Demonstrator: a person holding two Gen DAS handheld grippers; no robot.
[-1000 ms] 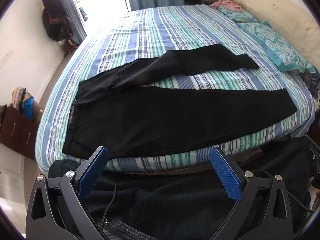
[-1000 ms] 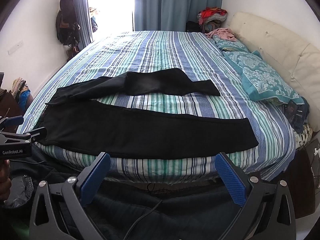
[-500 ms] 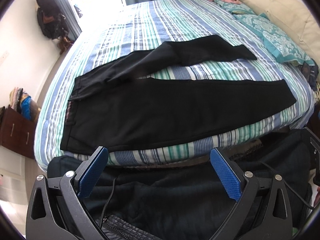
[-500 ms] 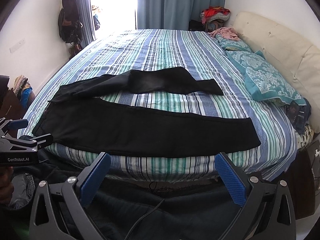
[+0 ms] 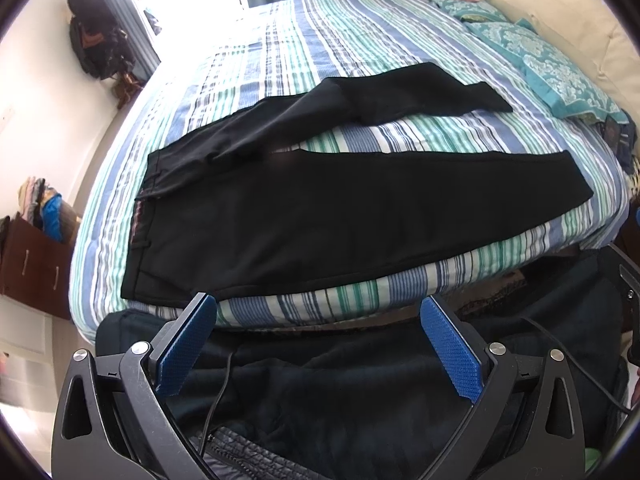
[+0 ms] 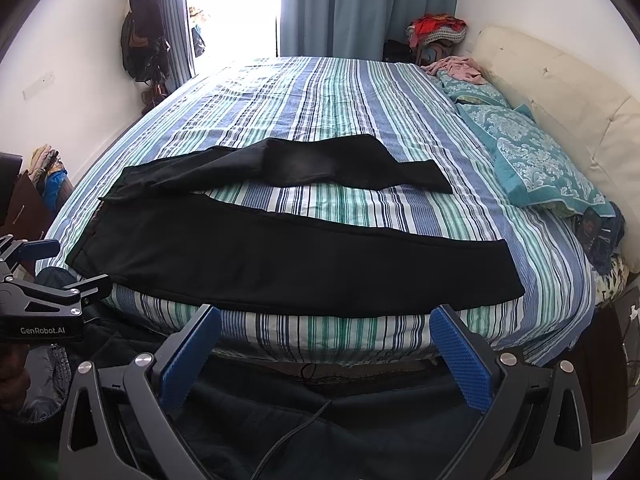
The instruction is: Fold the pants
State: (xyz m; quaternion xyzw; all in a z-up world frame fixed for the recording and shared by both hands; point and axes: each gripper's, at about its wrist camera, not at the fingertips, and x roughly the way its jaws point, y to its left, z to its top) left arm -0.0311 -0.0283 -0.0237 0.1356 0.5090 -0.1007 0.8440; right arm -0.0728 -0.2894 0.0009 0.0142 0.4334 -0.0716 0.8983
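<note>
Black pants (image 5: 320,216) (image 6: 280,264) lie spread on the striped bed (image 5: 312,48) (image 6: 320,100), waistband to the left, legs running right and splayed apart. The near leg lies flat along the bed's front edge; the far leg is rumpled and bent. My left gripper (image 5: 318,316) is open, held before the bed edge below the waist and near leg, touching nothing. My right gripper (image 6: 326,328) is open too, in front of the near leg's middle, clear of the cloth. The left gripper (image 6: 64,264) shows at the left of the right wrist view, by the waistband corner.
Teal patterned pillows (image 6: 536,164) and a cream headboard (image 6: 560,100) lie on the right. A pile of clothes (image 6: 438,28) sits in the far corner by blue curtains (image 6: 360,4). A brown dresser (image 5: 34,264) stands left of the bed. Dark clothing and a cable (image 5: 224,384) lie below the grippers.
Both cameras have tipped and shifted slightly, so the pants sit a bit lower and nearer in the left view. The pants have not moved and both grippers stay open.
</note>
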